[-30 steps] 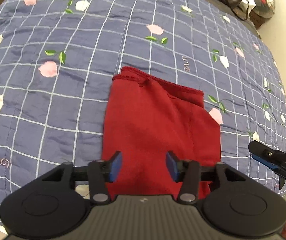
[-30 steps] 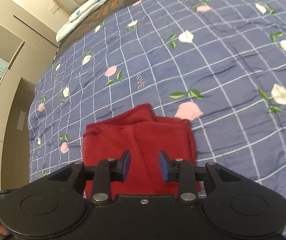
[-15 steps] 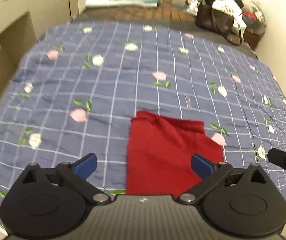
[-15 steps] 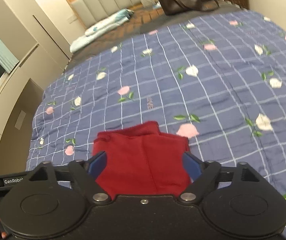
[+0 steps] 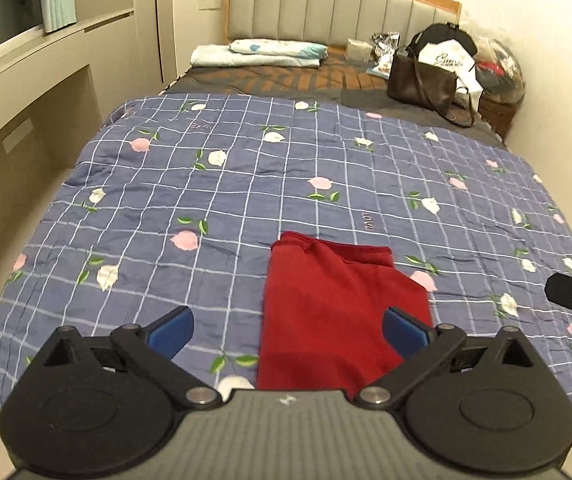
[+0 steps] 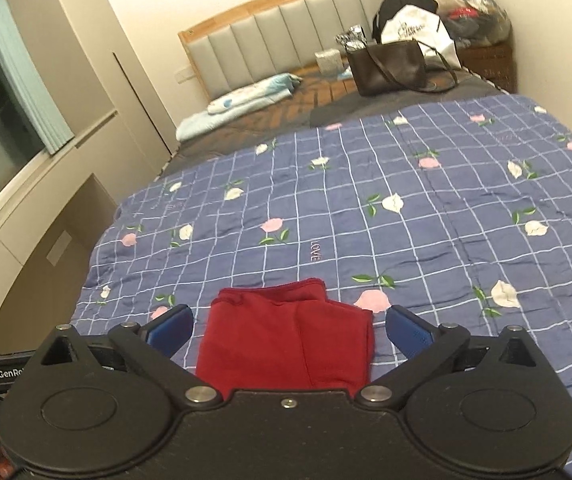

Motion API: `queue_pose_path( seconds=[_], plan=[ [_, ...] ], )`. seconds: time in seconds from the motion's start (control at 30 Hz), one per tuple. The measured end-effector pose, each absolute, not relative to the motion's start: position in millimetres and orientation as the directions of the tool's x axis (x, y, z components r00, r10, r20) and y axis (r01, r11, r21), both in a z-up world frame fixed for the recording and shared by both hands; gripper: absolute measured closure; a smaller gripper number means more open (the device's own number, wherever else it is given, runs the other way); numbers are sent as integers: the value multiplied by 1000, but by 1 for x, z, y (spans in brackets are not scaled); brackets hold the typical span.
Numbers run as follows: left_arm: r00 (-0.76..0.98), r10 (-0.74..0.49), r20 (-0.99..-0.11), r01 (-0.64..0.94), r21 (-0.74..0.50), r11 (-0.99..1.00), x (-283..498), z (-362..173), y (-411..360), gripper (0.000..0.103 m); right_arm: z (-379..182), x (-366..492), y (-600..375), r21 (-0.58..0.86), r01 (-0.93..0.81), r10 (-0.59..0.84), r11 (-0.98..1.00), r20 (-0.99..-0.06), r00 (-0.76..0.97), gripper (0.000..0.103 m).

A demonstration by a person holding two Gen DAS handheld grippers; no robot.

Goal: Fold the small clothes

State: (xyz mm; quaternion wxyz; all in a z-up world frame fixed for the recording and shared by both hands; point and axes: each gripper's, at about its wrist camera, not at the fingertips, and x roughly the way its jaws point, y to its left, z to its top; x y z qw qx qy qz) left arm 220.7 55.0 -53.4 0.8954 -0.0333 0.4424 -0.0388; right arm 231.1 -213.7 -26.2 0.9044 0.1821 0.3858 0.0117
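My left gripper (image 5: 287,330) hangs with jaws spread wide, nothing between the pads. Folded red cloth (image 5: 337,312) lies flat on quilt (image 5: 246,184), near edge.

Each gripper, left (image 5: 287,332) and right (image 6: 289,332), is matte black, with two round discs, silver pivot screws on angled link arms and blue pads (image 5: 170,330). The left body is ribbed grey; white "GenRo" lettering marks one side bar.

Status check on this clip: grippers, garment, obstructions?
Left gripper wide open; right gripper open, jaws just widened, both empty. Red garment folded flat on the quilt. Nothing in the way.
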Motion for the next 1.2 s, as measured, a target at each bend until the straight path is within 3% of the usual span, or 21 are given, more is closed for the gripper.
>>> queue_pose_path(
  seconds=[0.43,1.2],
  plan=[
    [641,-83,-763,9,-101,995,113,-38,60,0,0,126,-216,342,50,199,938,-654,729,1],
    [601,-102,-792,113,-42,993,38,-58,121,0,-17,38,-153,279,5,214,960,-749,627,1]
  ],
)
